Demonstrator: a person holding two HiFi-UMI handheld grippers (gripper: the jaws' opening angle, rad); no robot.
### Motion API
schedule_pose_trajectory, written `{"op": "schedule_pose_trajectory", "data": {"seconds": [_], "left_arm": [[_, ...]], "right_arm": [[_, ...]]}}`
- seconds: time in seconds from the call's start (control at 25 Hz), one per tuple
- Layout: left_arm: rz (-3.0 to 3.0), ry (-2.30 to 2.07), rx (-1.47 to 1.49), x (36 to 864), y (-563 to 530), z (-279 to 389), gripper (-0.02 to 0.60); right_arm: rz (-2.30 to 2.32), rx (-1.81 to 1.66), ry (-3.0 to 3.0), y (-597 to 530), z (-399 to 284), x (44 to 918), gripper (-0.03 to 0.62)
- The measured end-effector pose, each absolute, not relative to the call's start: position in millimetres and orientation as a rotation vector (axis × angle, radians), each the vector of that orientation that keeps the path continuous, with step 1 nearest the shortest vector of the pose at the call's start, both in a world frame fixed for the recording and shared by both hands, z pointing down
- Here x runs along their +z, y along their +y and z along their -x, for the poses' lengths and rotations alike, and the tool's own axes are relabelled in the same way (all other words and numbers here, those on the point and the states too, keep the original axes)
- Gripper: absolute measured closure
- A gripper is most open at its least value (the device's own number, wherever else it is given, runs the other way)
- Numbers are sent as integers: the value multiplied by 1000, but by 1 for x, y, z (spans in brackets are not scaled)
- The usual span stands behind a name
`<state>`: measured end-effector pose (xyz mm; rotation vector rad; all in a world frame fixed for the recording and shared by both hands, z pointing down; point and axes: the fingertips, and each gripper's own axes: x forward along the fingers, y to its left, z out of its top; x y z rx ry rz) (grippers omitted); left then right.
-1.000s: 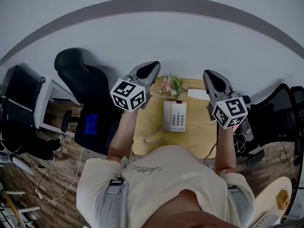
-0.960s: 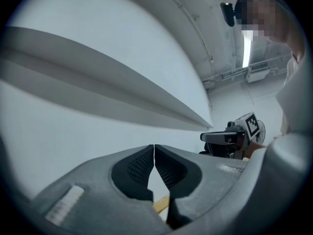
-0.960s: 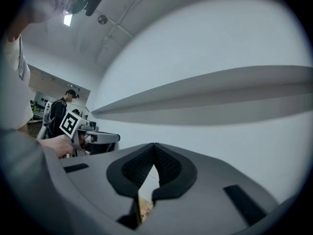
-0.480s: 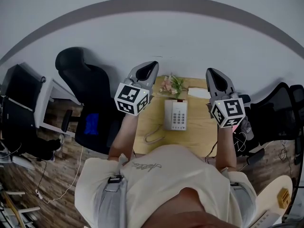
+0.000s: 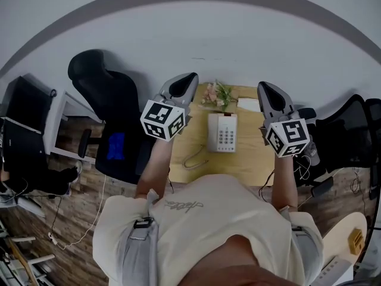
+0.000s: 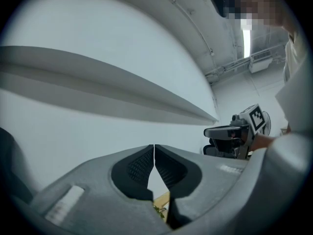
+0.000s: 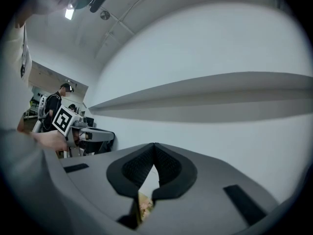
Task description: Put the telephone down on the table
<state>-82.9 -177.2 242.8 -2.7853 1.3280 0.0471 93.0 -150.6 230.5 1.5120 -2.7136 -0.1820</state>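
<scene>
Person in a pale shirt stands at a small wooden counter (image 5: 253, 154) set against a plain light wall, one gripper in each hand.

Left gripper (image 5: 183, 84): held up and level, pointing at the wall, over the counter's left edge. Jaws together, pads meeting along one thin seam. Nothing between them.

Right gripper (image 5: 267, 94): same level pose, over the counter's right side. Jaws together too, and empty. Only a sliver of counter and flowers shows below the pads in its own view.

Telephone (image 5: 224, 132): pale, with a keypad, lying flat on the counter about midway between the two grippers. Neither gripper touches it; both are clear of it. Its cord (image 5: 194, 158) loops off the front left corner across the wood.

Back of counter: small spray of pink flowers (image 5: 218, 94) with green leaves, just behind the telephone. A flat white sheet or cloth (image 5: 249, 104) lies beside it to the right; cannot tell which.

Around: black office chair (image 5: 98, 87) at the counter's left with something blue (image 5: 116, 146) on the seat. Wood-plank floor (image 5: 77, 213).
</scene>
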Motion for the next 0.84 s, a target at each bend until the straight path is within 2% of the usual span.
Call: {"op": "schedule_pose_trajectory", "data": {"seconds": [0.84], "left_arm": [[2770,1368,54,261,-179,99,561]], "right_arm": [[-1524,-146,-2657,-149,-91,255,592]]}}
